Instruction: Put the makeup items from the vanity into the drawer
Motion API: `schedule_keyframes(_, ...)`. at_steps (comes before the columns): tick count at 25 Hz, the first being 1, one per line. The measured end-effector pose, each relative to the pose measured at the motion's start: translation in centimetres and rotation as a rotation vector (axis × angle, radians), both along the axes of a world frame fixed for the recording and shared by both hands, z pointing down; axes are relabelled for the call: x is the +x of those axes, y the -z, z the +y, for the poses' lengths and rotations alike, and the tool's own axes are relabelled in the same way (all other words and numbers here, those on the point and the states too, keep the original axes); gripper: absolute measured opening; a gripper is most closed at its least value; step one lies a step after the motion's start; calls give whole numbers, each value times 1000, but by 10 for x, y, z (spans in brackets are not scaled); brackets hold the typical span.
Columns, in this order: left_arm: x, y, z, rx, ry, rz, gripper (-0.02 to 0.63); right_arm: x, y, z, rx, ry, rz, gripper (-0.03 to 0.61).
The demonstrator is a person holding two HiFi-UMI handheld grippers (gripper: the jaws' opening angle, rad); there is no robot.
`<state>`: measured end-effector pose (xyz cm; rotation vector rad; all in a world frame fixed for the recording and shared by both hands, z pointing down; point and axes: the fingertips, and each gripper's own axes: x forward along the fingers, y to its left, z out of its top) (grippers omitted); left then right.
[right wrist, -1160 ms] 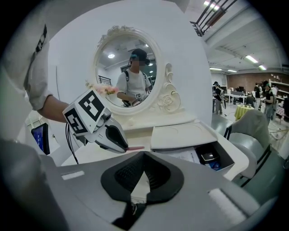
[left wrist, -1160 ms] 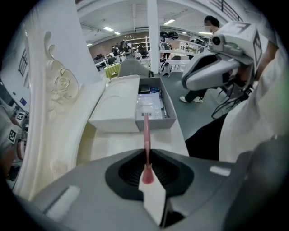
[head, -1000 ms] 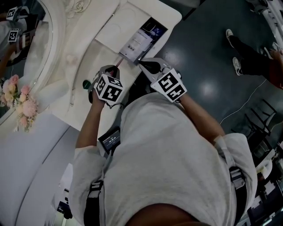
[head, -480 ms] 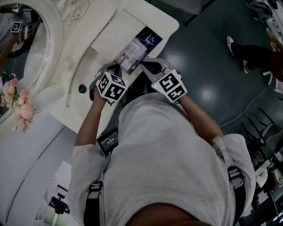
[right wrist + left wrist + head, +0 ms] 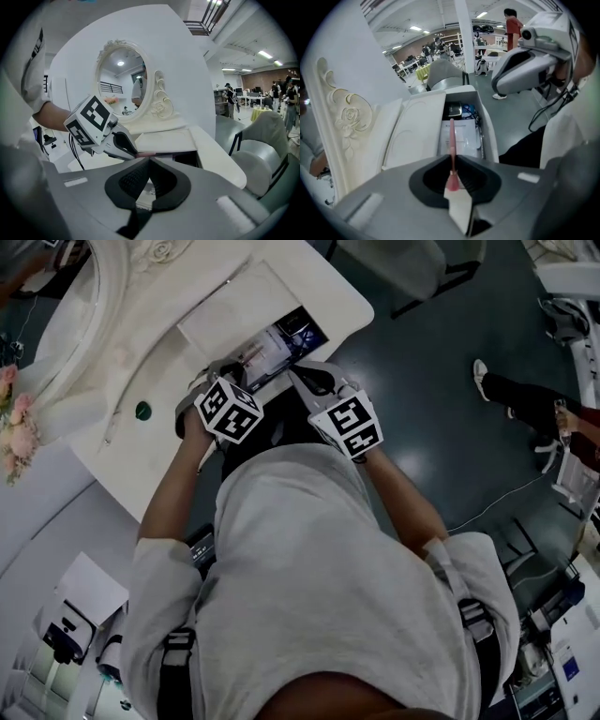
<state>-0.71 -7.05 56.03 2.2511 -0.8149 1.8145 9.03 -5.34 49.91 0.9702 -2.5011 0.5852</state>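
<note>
The person stands right up against the white bench (image 5: 127, 460) with the oval mirror (image 5: 123, 79), both arms reaching in over the open drawer (image 5: 489, 132). The left hand-held gripper (image 5: 453, 176) is clamped on a thin pink stick (image 5: 452, 136), some slim makeup item, though I can't make out what kind. Its near end is pinched between the jaws. The rest pokes straight forward, hanging above the drawer's inside and clear of the contents. Down in the drawer lie a white printed card (image 5: 463, 138) and, further back, a dark little case (image 5: 453, 109) with something blue beside it. The right hand-held gripper (image 5: 149, 164) is clenched with nothing in it, its jaws pressed together. It is held just beside the left one on the drawer's open side, pointing across at the pink stick's tip. On the bench top to the left, well apart from the drawer, sits a small round green thing (image 5: 142, 411). A bunch of pink flowers (image 5: 17, 423) is off at the far edge. A grey chair (image 5: 262, 145) stands on the dark floor past the bench's end.
</note>
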Motion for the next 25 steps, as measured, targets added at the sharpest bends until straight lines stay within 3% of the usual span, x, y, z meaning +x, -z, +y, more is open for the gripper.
schedule_keyframes(15, 35, -15, -23, 98, -87, -65, 46, 36, -8, 2, 3, -65, 5, -1)
schedule_keyframes(25, 42, -39, -31, 89, -69, -59, 46, 41, -11, 2, -1, -84, 19, 0)
